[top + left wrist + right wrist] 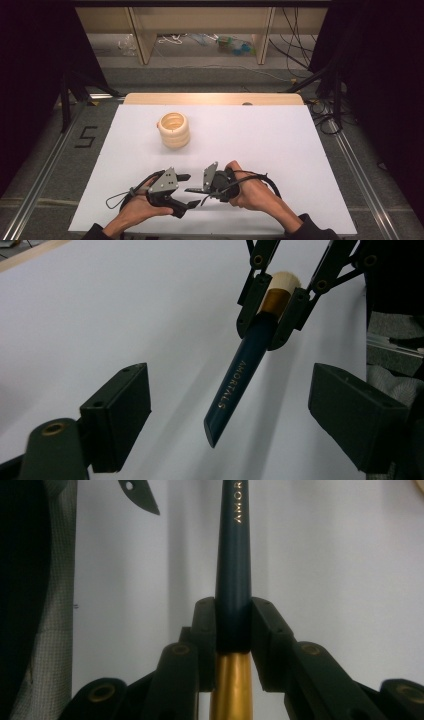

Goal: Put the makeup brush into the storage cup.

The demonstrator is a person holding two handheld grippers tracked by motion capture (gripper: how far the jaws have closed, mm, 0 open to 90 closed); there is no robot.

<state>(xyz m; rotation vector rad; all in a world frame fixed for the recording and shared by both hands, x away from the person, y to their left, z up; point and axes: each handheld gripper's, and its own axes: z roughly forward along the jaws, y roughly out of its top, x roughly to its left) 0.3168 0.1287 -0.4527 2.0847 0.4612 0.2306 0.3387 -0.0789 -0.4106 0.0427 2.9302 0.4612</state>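
A makeup brush with a dark blue handle, a gold ferrule and cream bristles hangs over the white board. My right gripper is shut on the handle just above the ferrule. In the high view the right gripper sits near the front edge and the brush handle points left. My left gripper stands open, and the handle's free end lies between its jaws without touching either pad. In the high view the left gripper faces the right one.
A cream stack of rings stands upright on the board, left of centre and beyond both hands. Dark curtains flank the table. A wooden frame and loose cables are on the floor behind it.
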